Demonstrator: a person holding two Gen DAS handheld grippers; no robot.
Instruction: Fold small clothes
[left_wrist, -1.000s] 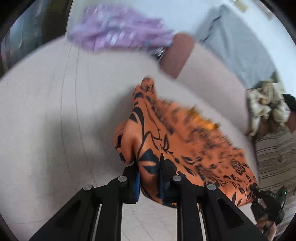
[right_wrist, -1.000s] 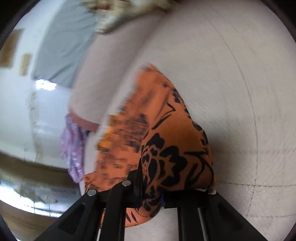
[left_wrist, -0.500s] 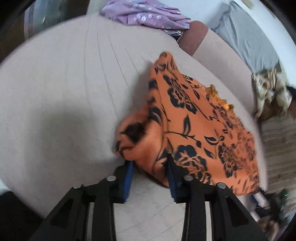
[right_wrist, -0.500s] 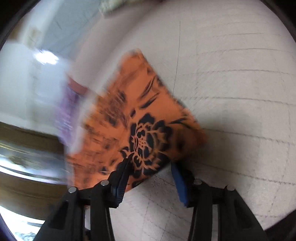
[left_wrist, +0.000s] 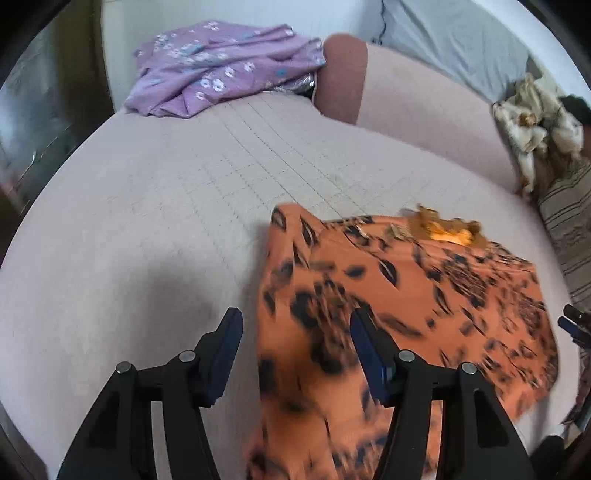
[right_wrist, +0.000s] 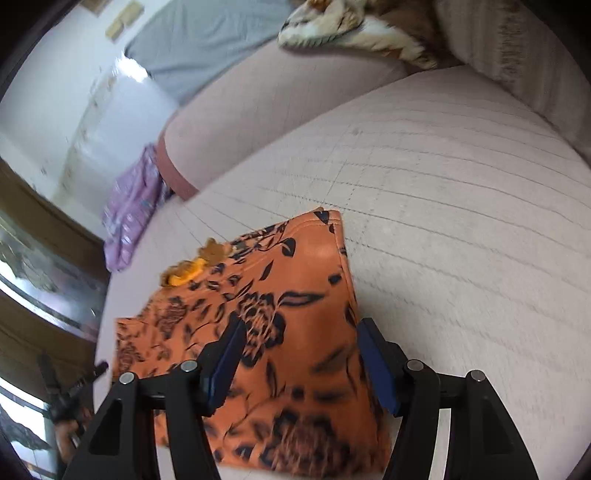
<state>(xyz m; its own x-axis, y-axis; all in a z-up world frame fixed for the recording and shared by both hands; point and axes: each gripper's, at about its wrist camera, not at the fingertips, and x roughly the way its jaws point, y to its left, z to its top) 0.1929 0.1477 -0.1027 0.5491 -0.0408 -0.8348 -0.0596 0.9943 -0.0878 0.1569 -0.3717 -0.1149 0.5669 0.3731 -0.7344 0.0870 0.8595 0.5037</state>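
An orange garment with a black flower print (left_wrist: 399, 291) lies flat on the pale pink bed cover (left_wrist: 155, 229). It also shows in the right wrist view (right_wrist: 280, 314), with an orange frill (right_wrist: 192, 266) at its far edge. My left gripper (left_wrist: 295, 332) is open above the garment's left edge and holds nothing. My right gripper (right_wrist: 301, 338) is open above the garment's right side and holds nothing.
A purple flowered garment (left_wrist: 221, 62) lies at the bed's far end, also in the right wrist view (right_wrist: 129, 218). A pink bolster (left_wrist: 424, 103) runs along the far side. A cream patterned cloth (left_wrist: 532, 122) and a striped cushion (left_wrist: 569, 229) lie at the right.
Both grippers were shut on the orange garment, then opened and let it go. The garment now lies spread flat, and both grippers have drawn back from it.
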